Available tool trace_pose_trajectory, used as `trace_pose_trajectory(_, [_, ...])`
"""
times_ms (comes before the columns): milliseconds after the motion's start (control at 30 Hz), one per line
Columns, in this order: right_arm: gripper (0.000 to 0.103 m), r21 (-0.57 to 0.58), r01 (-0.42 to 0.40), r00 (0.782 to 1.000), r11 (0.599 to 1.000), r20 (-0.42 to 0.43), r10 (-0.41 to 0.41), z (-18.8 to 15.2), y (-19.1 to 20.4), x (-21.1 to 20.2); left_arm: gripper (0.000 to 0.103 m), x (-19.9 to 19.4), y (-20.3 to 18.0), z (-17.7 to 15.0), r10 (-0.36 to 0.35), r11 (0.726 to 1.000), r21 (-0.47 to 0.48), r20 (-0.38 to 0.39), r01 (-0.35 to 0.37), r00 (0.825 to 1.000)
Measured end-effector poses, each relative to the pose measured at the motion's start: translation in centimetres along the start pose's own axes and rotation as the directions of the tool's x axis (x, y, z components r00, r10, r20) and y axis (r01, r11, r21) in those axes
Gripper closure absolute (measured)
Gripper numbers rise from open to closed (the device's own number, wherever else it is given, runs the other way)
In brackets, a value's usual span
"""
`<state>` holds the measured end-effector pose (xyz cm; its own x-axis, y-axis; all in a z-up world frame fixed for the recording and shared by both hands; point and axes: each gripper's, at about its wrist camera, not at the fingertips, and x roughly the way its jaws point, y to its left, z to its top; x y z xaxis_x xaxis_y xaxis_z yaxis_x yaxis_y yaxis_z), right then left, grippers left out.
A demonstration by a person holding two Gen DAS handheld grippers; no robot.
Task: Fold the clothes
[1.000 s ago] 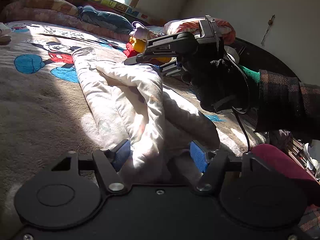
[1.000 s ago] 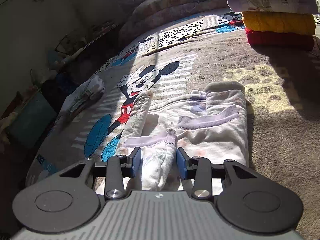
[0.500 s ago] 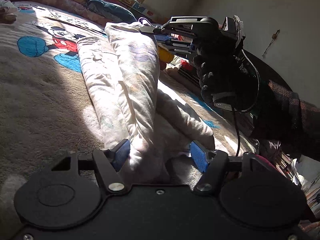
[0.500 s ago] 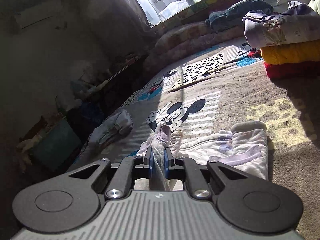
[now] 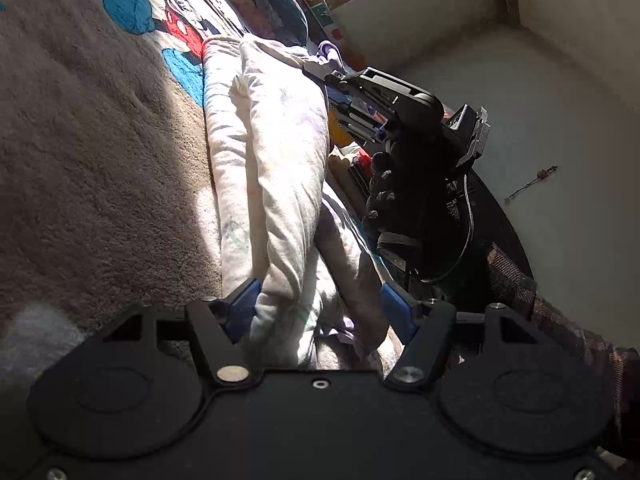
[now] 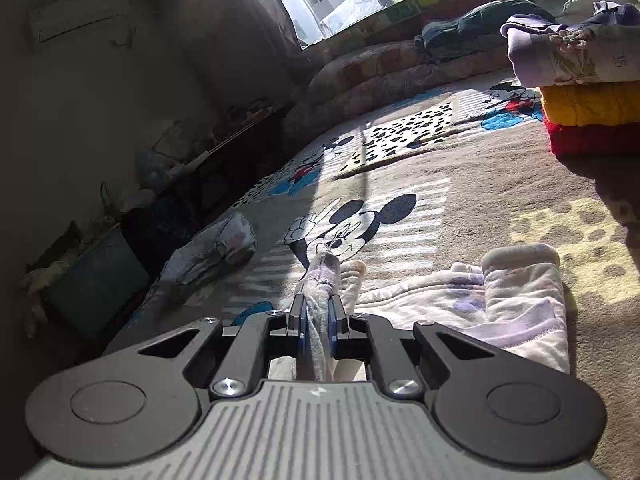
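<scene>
A pale white garment with lilac print [image 5: 276,168] lies stretched out on the cartoon-mouse blanket [image 5: 92,184]. My left gripper [image 5: 319,302] is open, its blue pads [image 5: 244,300] set wide on either side of the garment's bunched near end. In the left wrist view my right gripper [image 5: 330,80] holds the garment's far end lifted, with a black-gloved hand [image 5: 400,200] behind it. In the right wrist view the right gripper [image 6: 318,320] is shut on a raised fold of the garment [image 6: 500,300], whose remainder lies flat to the right.
A stack of folded clothes [image 6: 588,80], lilac on yellow on red, stands at the far right of the blanket [image 6: 460,184]. A grey bundle [image 6: 216,248] lies at the bed's left edge, with a green box [image 6: 96,280] below it. Rolled quilts [image 6: 380,76] line the window side.
The right gripper closed on a fold of the garment and raised it off the blanket. The left gripper stayed open around the near end while its view tilted.
</scene>
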<state>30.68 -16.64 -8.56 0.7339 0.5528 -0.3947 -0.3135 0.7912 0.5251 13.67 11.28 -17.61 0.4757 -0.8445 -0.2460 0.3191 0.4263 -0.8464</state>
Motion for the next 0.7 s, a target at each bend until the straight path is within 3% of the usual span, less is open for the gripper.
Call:
trace_pose_trajectory(167, [0.090,0.001,0.014,1.000,1.000,-0.023,-0.014,-0.4,-0.5,1.6,0.037,-0.3,0.3,0.3,-0.017,0.999,-0.040,-0.010,0.016,1.000])
trace_pose_trajectory(267, [0.090,-0.017,0.048,0.997,0.999,-0.053,-0.049,-0.7,-0.7,2.7,0.037,0.0,-1.0,0.4,0.018,0.999,0.046,-0.027,-0.017,0.999])
trace_pose_trajectory(300, [0.090,-0.022,0.068,0.995,0.997,-0.065,-0.069,-0.9,-0.8,3.1,0.037,0.2,-2.0,0.2,0.058,0.990,0.132,-0.027,-0.054,0.998])
trace_pose_trajectory(400, [0.090,-0.021,0.109,0.989,0.994,-0.094,-0.111,-1.3,-1.3,3.8,0.036,1.5,-6.0,-1.8,0.185,0.877,0.455,-0.032,-0.151,0.982])
trace_pose_trajectory(500, [0.090,-0.045,0.138,0.984,0.989,-0.107,-0.142,-1.5,-1.2,3.9,0.036,2.4,-7.6,-3.1,0.252,0.775,0.602,-0.012,-0.194,0.968])
trace_pose_trajectory(633, [0.086,-0.097,0.159,0.979,0.982,-0.110,-0.170,-1.0,-0.2,3.3,0.036,2.7,-7.6,-4.0,0.313,0.695,0.680,0.004,-0.232,0.950])
trace_pose_trajectory(700, [0.083,-0.139,0.177,0.976,0.974,-0.101,-0.192,-0.6,0.5,2.6,0.035,2.9,-7.7,-4.3,0.337,0.670,0.699,0.015,-0.251,0.942])
